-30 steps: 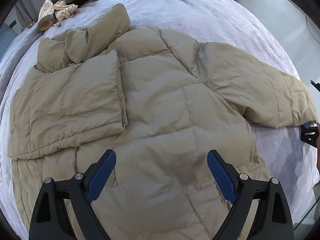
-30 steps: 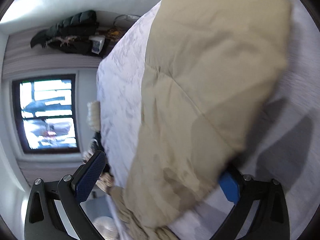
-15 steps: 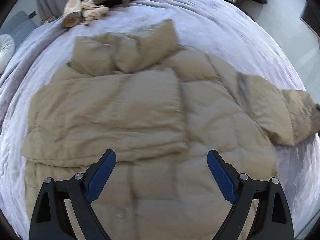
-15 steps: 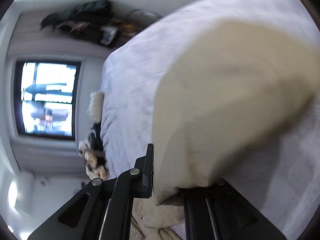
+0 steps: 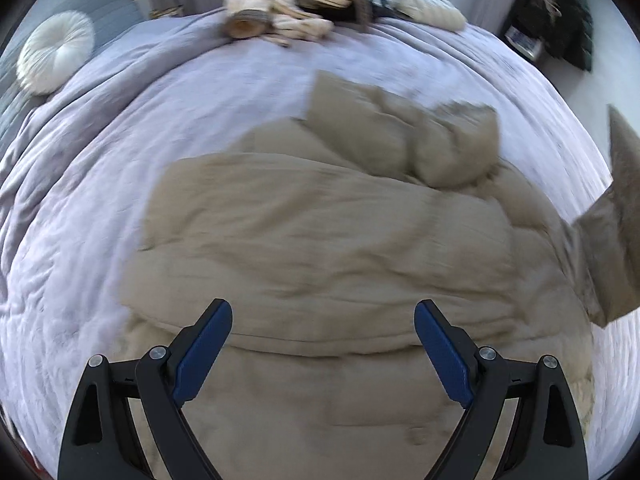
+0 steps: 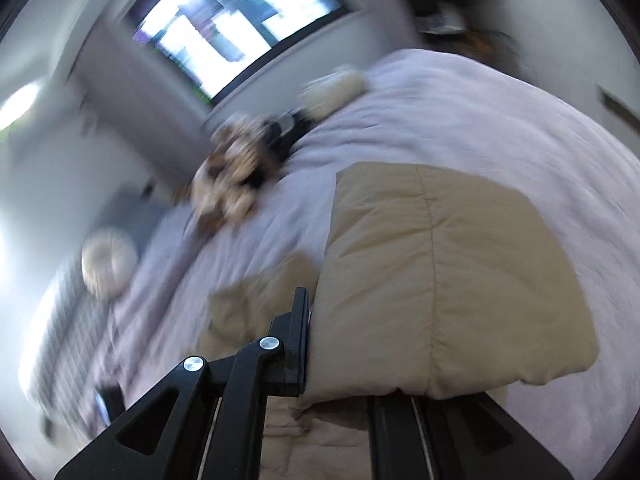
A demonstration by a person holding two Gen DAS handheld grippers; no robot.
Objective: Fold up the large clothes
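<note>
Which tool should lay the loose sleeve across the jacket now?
Right. The right tool is already shut on the sleeve, which hangs lifted off the bed. The left tool is open and empty over the jacket.

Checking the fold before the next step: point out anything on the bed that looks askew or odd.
Nothing looks damaged or spilled. The tan puffer jacket is only half folded: one sleeve lies across its body, while the other sleeve is lifted clear of the bed, clamped in the right tool.
</note>
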